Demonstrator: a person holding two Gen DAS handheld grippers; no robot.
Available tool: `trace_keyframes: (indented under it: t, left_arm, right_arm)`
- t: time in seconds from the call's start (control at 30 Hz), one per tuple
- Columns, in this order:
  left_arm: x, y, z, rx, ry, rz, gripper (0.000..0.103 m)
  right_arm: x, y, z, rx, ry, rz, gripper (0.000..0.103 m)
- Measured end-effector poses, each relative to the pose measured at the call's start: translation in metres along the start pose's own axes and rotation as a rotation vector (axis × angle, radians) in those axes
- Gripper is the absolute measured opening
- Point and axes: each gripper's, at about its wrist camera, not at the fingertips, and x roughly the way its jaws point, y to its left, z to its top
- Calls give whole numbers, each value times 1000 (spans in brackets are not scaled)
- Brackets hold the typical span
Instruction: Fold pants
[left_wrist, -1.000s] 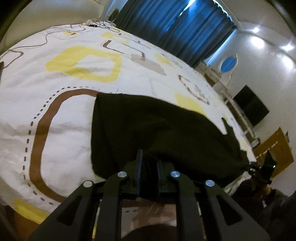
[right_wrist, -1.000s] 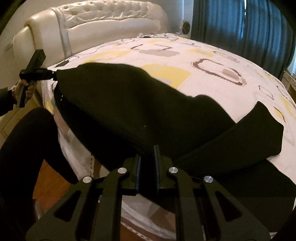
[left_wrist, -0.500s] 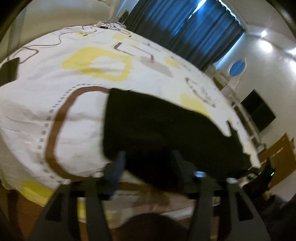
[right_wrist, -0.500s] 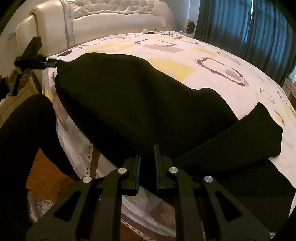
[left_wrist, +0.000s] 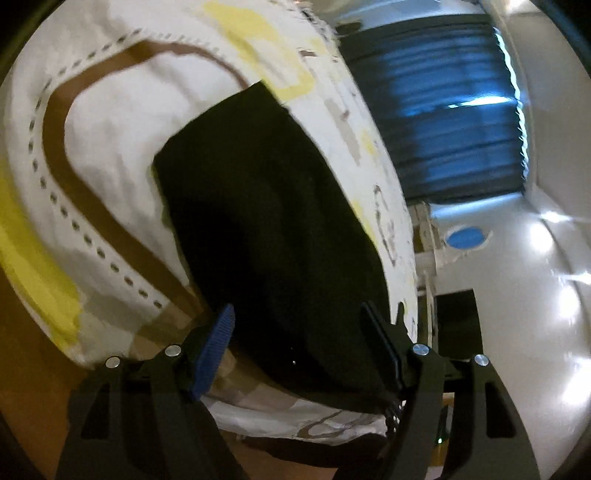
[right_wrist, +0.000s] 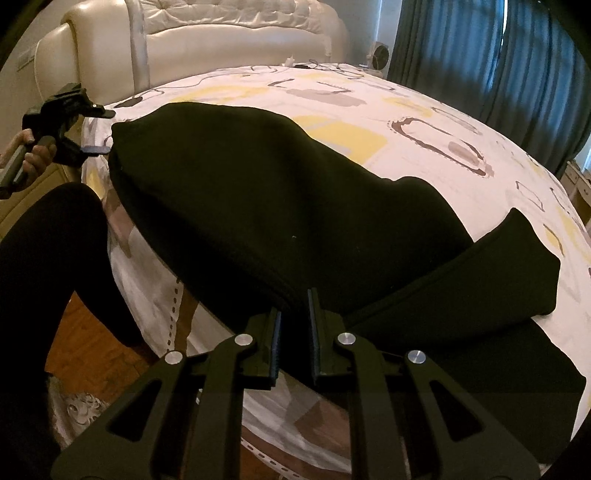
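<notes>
A: What sat nearest the lens in the right wrist view?

B: The right gripper (right_wrist: 294, 325), at the bottom center of the frame. Its fingers (right_wrist: 314, 332) were clenched on a thick folded edge of the black pants (right_wrist: 280, 199), with dark cloth filling the narrow gap between the pads.

A: And how did the pants look beyond that?

B: Matte black, heavy, almost without visible texture. They lay on the bed (right_wrist: 424, 122), spread from the lower right toward the upper left of the frame, and the near edge hung a little over the mattress side. One folded part angled off to the right, ending in a squared hem at the right of the frame.

A: Where was the other tool?

B: In that same view the left gripper (right_wrist: 98, 131) showed at the upper left, just beside the far end of the pants. Its fingers were released, spread wide apart, with nothing between them.

A: Did its own camera agree?

B: Yes. In the blurred, tilted left wrist view the left gripper (left_wrist: 301, 338) had both fingers (left_wrist: 212, 350) well apart at the bottom, and the pants (left_wrist: 266, 221) stretched up the middle of the frame over the patterned sheet.

A: Farthest back?

B: A cream tufted headboard (right_wrist: 229, 40) at the top, and dark blue curtains (right_wrist: 480, 55) at the upper right.
</notes>
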Motion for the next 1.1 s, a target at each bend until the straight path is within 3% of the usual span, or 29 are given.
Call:
trace_keyframes:
  t: [0.1, 0.27, 0.53, 0.63, 0.7, 0.73, 0.9, 1.1]
  left_arm:
    - [1, -3, -5, -26, -28, 35, 69]
    - [-2, -13, -14, -77, -54, 6, 69]
    - [23, -18, -19, -109, -67, 91, 69]
    - [27, -20, -19, -108, -77, 128, 47]
    - [29, -21, -21, -112, -86, 160, 25]
    - [30, -21, -22, -109, -90, 176, 21]
    - [30, -23, -21, -110, -109, 191, 11]
    - [24, -27, -23, -100, -147, 187, 7]
  right_arm:
    - [1, -2, -1, 7, 0, 3, 13]
    - [1, -2, -2, 15, -6, 5, 13]
    - [0, -4, -2, 22, -15, 6, 14]
    - [0, -3, -2, 21, -22, 0, 14]
    - [-1, -3, -2, 19, -27, -5, 14]
    - [-1, -3, -3, 18, -27, -6, 14]
    - [-4, -2, -2, 18, -41, -15, 14]
    - [-15, 3, -1, -1, -70, -32, 14]
